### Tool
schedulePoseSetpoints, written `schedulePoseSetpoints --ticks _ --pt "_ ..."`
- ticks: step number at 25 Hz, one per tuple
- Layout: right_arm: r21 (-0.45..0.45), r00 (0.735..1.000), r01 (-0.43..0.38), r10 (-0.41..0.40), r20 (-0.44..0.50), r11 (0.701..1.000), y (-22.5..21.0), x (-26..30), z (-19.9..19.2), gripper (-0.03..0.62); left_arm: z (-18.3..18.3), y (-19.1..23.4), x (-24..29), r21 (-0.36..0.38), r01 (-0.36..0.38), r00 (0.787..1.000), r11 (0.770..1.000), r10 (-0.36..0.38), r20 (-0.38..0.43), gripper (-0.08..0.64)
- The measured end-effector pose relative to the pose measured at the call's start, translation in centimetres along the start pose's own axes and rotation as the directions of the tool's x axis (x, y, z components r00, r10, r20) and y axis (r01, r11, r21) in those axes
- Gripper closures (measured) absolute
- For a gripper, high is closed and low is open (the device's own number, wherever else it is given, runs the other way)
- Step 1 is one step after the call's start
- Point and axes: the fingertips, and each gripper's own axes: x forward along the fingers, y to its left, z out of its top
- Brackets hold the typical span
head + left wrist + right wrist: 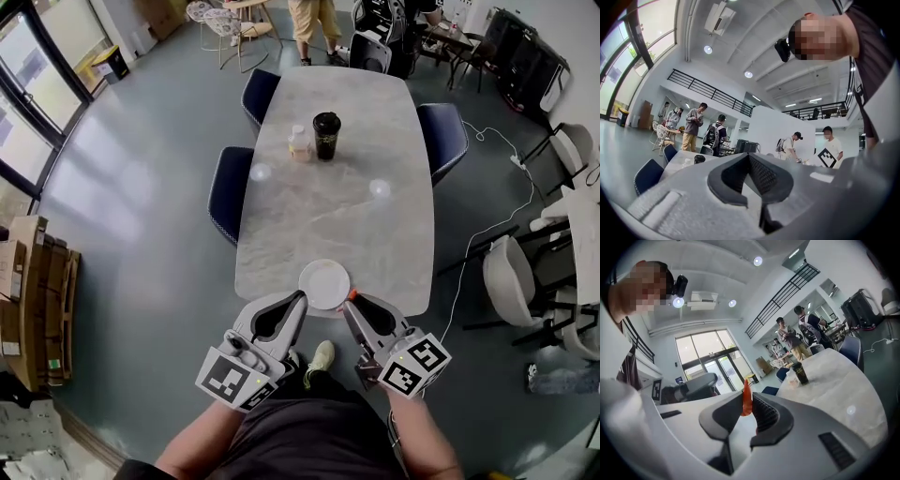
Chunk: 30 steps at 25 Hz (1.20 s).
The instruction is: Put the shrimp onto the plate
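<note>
Right tongs clamped the shrimp at their tips. The plate sat just left of them, likely for lowering in. Left tongs closed, empty, parked at the plate's other edge.

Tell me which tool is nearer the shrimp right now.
Right. The right tool grips the shrimp between its jaws at the plate's right edge; the left tool sits across the plate, by its left edge, holding nothing.

Jaws of the right gripper hide most of the shrimp; the top edge cuts off the standing person above the waist.
</note>
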Motion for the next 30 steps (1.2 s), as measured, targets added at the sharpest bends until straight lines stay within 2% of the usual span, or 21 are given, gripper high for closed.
schedulePoseSetpoints --ticks 6,9,12,17,20,24,30 --pt "-0.100 0.977 0.067 -0.085 -0.193 0.993 -5.7 4.1 -5.4 0.528 -1.9 3.0 2.1 -0.010 -0.023 0.999 1.000 0.023 -0.024 0.552" --pt "-0.162 0.956 0.080 -0.121 -0.267 0.984 -7.4 6.6 -7.9 0.528 -2.6 5.1 2.7 -0.023 -0.020 0.999 1.000 0.019 -0.035 0.552" --pt "-0.222 0.923 0.087 -0.163 -0.349 0.971 -9.4 8.2 -10.6 0.528 -3.5 6.8 3.7 -0.033 -0.012 0.999 0.999 0.010 -0.051 0.552" --pt "-0.330 0.830 0.085 -0.251 -0.499 0.940 -13.0 10.3 -16.2 0.528 -5.0 10.0 5.3 -0.055 -0.002 0.997 0.998 -0.003 -0.079 0.552" --pt "-0.414 0.764 0.065 -0.312 -0.565 0.908 -14.9 11.6 -18.8 0.528 -6.2 11.7 6.1 -0.064 0.003 0.995 0.998 -0.009 -0.098 0.552" --pt "-0.484 0.669 0.005 -0.363 -0.649 0.875 -16.7 12.4 -21.9 0.528 -7.9 13.7 6.9 -0.082 0.005 0.992 0.997 -0.016 -0.124 0.552" --pt "-0.525 0.582 -0.049 -0.403 -0.707 0.850 -18.1 13.2 -24.1 0.528 -9.7 15.6 7.9 -0.101 0.017 0.989 0.995 -0.032 -0.144 0.552"
